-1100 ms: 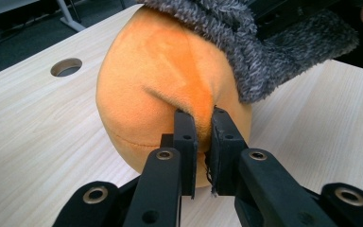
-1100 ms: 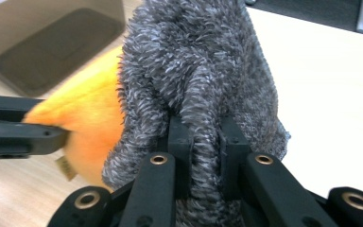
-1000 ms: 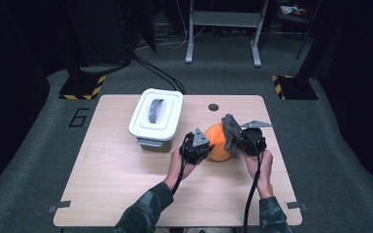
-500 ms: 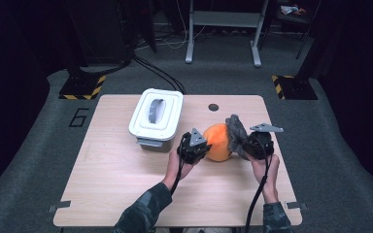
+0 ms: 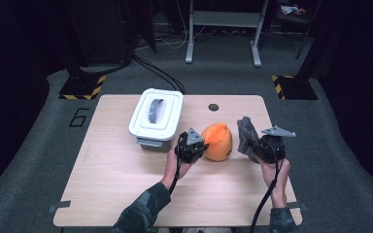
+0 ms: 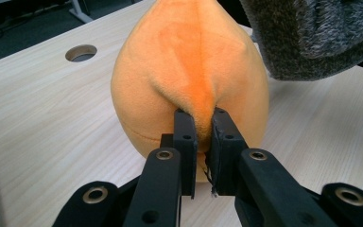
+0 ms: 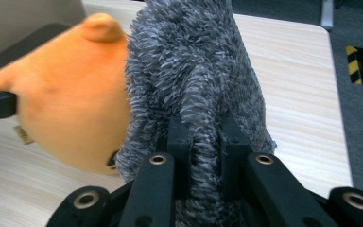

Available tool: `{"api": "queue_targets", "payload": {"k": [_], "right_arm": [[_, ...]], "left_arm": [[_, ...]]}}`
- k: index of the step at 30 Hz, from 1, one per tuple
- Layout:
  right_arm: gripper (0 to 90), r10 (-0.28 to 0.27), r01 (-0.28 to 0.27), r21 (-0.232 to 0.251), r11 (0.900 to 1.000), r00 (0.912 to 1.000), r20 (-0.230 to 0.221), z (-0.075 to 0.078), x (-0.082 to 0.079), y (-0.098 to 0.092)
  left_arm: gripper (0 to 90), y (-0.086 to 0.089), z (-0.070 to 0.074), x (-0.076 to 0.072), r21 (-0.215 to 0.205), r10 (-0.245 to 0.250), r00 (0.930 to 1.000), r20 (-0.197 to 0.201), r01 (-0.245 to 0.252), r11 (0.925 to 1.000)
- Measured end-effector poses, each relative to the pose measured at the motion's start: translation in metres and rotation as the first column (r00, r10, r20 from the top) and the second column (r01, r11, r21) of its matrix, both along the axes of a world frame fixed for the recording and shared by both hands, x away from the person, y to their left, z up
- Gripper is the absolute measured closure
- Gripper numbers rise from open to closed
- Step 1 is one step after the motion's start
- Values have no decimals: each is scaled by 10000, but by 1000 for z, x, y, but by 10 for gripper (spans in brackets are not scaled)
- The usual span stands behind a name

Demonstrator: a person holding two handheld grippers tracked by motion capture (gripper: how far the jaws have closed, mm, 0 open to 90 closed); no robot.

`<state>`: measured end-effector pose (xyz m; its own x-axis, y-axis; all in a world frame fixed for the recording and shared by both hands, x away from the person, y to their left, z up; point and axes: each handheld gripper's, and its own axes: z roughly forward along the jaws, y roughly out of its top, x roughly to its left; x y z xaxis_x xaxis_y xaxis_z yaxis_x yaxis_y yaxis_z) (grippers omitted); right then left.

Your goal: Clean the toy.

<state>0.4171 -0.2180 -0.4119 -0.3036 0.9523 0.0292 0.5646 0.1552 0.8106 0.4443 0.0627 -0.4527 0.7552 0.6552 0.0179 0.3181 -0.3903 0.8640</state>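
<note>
High view: fixed above the person's near side, facing forward and down over the whole pale wooden table (image 5: 126,194), from well back.
Left gripper view: rides the left gripper (image 6: 203,127), low over the tabletop, close up on the rounded orange plush toy (image 6: 189,66).
Right gripper view: rides the right gripper (image 7: 203,137), facing far and left, close up on the shaggy grey fur piece (image 7: 194,71).
Shared: all three show both soft things and the table.

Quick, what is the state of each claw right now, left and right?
Left claw: closed, pinching a fold of the orange plush toy.
Right claw: closed on the grey furry cloth.
</note>
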Motion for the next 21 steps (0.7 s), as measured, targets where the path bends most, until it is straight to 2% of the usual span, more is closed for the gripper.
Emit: {"api": "queue_targets", "payload": {"k": [7,10,21], "right_arm": [[787,-576,561,-412,9976,9977,-359,-13,0,-17],[785,-813,775,-595,9952,9946,-644,-23,2,-24],[756,-1643,1510,-920,9842,9734,-1597,-67,20,-40]], "left_arm": [[830,0,-1,0,-47,25,10000,16,-25,10000],[830,-1,0,-1,-32,-6,10000,46,6,10000],[831,-3,1,-1,62,-42,10000,59,41,10000]]}}
